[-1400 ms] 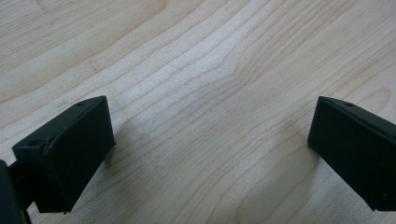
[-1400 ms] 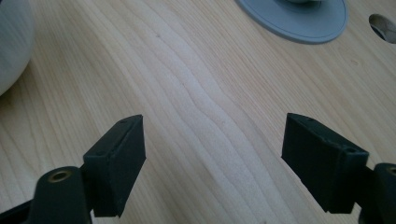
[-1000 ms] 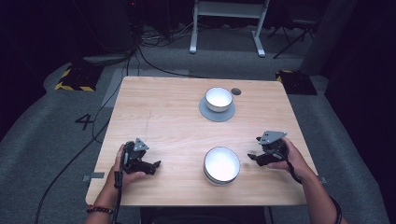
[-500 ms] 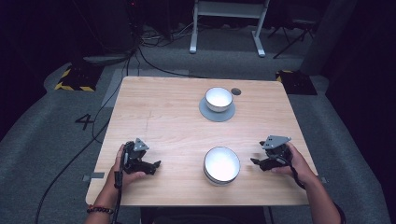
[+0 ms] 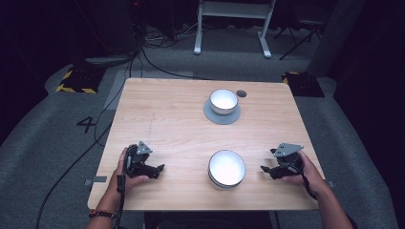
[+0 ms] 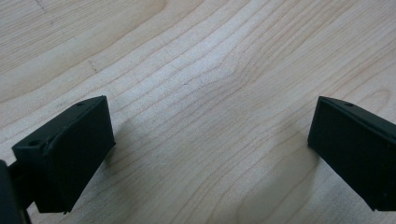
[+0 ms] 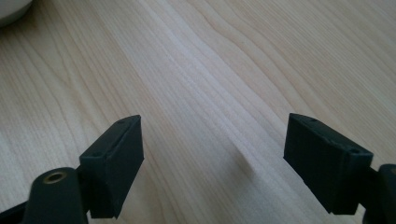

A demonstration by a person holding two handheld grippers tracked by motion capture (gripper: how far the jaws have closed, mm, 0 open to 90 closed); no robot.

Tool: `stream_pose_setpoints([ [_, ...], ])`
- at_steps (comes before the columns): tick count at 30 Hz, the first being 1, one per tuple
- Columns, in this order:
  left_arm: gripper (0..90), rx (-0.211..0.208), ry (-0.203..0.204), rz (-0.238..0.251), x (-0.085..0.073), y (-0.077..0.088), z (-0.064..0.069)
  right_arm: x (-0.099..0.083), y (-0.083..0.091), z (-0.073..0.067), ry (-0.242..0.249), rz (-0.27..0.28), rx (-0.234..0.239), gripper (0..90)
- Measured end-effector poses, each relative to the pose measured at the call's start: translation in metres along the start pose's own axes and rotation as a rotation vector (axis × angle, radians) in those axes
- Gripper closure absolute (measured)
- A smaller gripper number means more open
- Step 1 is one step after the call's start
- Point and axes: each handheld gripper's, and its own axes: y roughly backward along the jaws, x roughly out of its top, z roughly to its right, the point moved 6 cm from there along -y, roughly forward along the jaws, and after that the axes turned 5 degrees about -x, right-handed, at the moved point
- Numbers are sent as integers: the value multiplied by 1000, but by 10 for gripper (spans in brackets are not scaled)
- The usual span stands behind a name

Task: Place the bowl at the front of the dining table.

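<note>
On the wooden table (image 5: 167,119) a white bowl (image 5: 227,168) with a dark rim sits near the front edge. A second white bowl (image 5: 223,100) stands on a grey saucer (image 5: 210,116) farther back. My left gripper (image 5: 158,170) rests low on the table left of the near bowl, jaws pointing right. In the left gripper view my left gripper (image 6: 210,144) is open over bare wood. To the right of the near bowl lies my right gripper (image 5: 265,169), jaws pointing left. The right gripper view shows my right gripper (image 7: 212,154) open with nothing between its jaws and a bowl edge (image 7: 11,8) at the top left.
A small dark disc (image 5: 241,93) lies in the table beside the saucer. Cables (image 5: 157,57) run over the grey floor behind the table, and a white stand (image 5: 231,26) is at the back. A yellow-black striped block (image 5: 74,81) sits at the far left.
My right gripper has slid a little toward the front edge and to the right, away from the near bowl. The left gripper and both bowls have stayed put.
</note>
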Motion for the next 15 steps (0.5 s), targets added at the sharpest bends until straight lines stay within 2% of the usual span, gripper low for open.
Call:
stream_pose_setpoints([
  [7, 4, 1, 5, -3, 0, 0, 0, -11, 2, -3, -16, -2, 13, 196],
  [9, 5, 0, 6, -3, 0, 0, 0, -15, 2, -6, -49, 14, 30, 192],
  [11, 5, 0, 6, -3, 0, 0, 0, -16, 3, -5, -43, 23, 30, 192],
  [13, 5, 0, 6, -3, 0, 0, 0, -20, 5, -5, -73, 37, 40, 192],
  [15, 4, 1, 5, -3, 0, 0, 0, -23, 5, -5, -79, 47, 41, 192],
])
